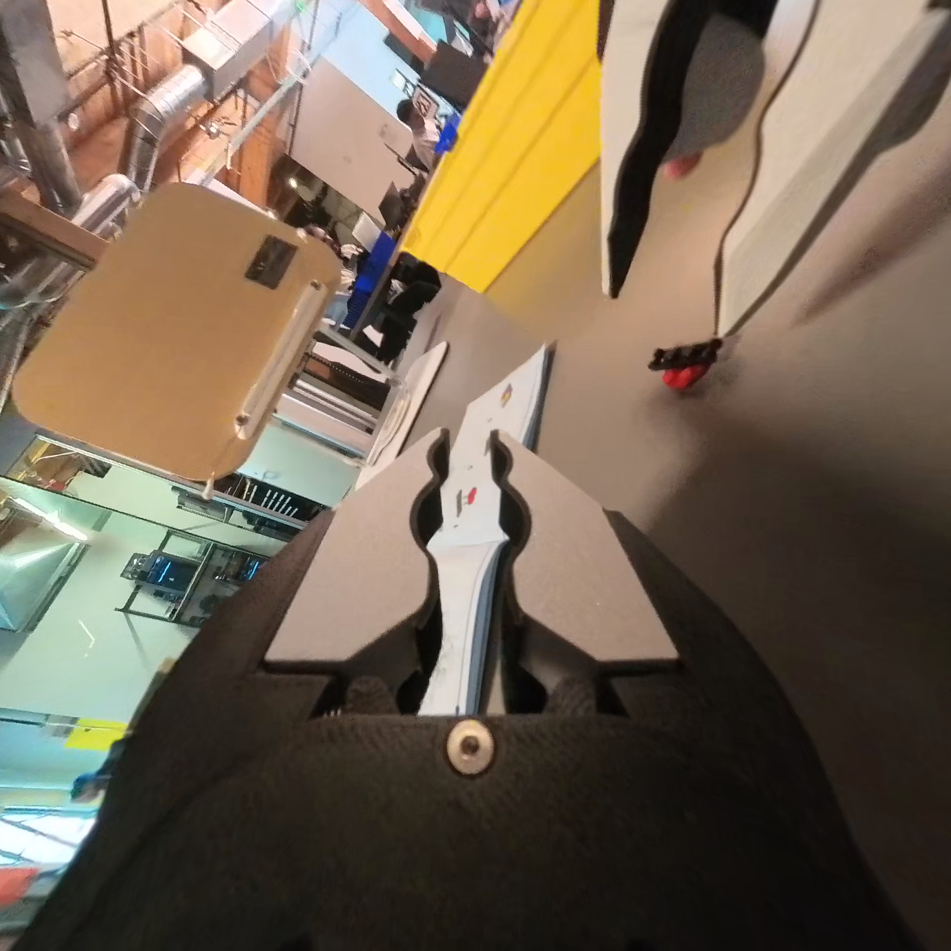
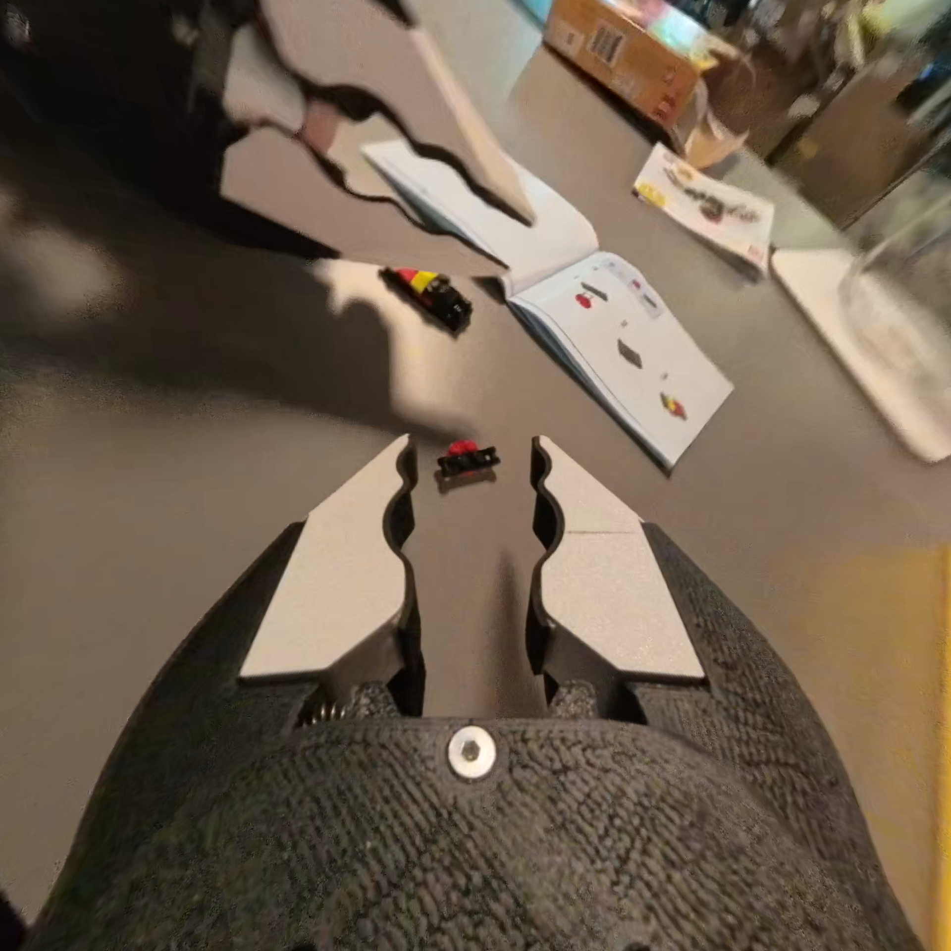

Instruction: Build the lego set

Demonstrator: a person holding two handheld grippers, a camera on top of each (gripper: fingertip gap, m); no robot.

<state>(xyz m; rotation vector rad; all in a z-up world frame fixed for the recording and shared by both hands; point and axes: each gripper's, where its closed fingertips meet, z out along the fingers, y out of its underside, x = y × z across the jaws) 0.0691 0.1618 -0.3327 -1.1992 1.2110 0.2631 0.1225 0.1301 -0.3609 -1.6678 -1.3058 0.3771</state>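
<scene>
- Right gripper (image 2: pixel 471 445): jaws released, with a clear gap between the fingers and nothing held. It sits low over the grey table (image 2: pixel 180 514) at centre frame in the right wrist view.
- Small black-and-red sub-assembly (image 2: pixel 467 459): lies on the table just beyond and between the right fingertips, touching neither. In the left wrist view it appears at right of centre (image 1: pixel 683 363).
- Handling judgement: a light, rigid plastic piece, smooth-sided and liable to skid or flip on the hard tabletop. Its pressed joints may separate under a twisting load. Best taken across the long black plate's two flat sides, squarely, not by the rounded red part.
- Larger black, red and yellow build (image 2: pixel 428 296): rests on the table in the upper-middle of the right wrist view, well apart from the small piece.
- Left gripper (image 1: pixel 467 437): jaws parted narrowly, empty. It is raised above the open instruction booklet (image 2: pixel 617 339), and seen upper left in the right wrist view.
- Second booklet (image 2: pixel 707 208): closed, upper right.
- Containers: cardboard box (image 2: pixel 625 56) at top centre, contents not visible. A clear container (image 2: pixel 905 288) stands at the right edge on a white tray (image 2: pixel 844 329); too blurred to tell its contents.
</scene>
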